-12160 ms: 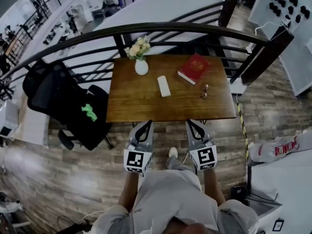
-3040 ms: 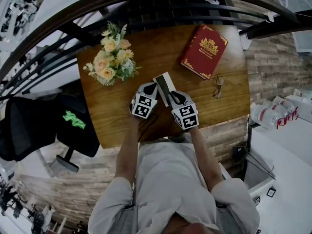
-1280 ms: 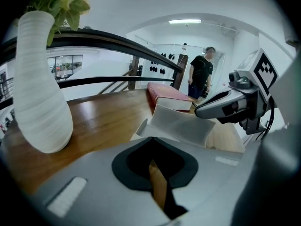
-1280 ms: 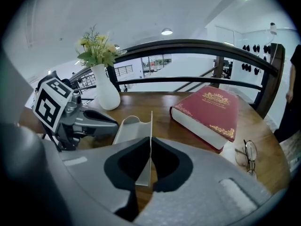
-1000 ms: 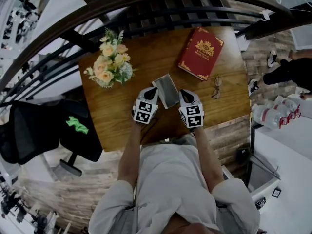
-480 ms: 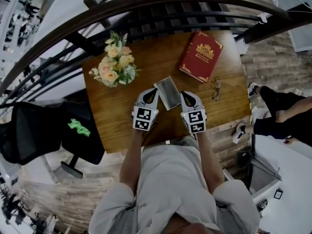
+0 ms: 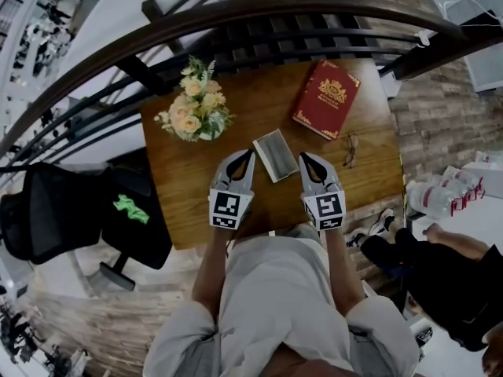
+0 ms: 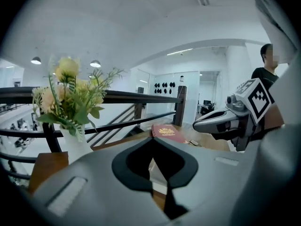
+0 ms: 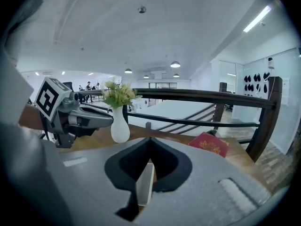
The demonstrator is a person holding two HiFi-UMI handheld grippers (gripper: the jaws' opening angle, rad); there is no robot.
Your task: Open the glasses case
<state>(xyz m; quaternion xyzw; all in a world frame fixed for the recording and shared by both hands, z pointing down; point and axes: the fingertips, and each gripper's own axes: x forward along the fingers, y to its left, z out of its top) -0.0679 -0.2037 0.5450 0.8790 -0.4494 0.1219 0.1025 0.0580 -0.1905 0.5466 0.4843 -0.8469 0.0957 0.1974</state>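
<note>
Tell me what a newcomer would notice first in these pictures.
The left tool and right tool hover over the wooden table, flanking a glasses case that lies open at its middle. Beyond it, a red book with gold print lies far right and a vase of flowers stands far left.

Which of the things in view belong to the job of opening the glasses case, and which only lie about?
Belong to the job: glasses case, left gripper, right gripper.

Only lying about: red book, glasses, vase of flowers.
</note>
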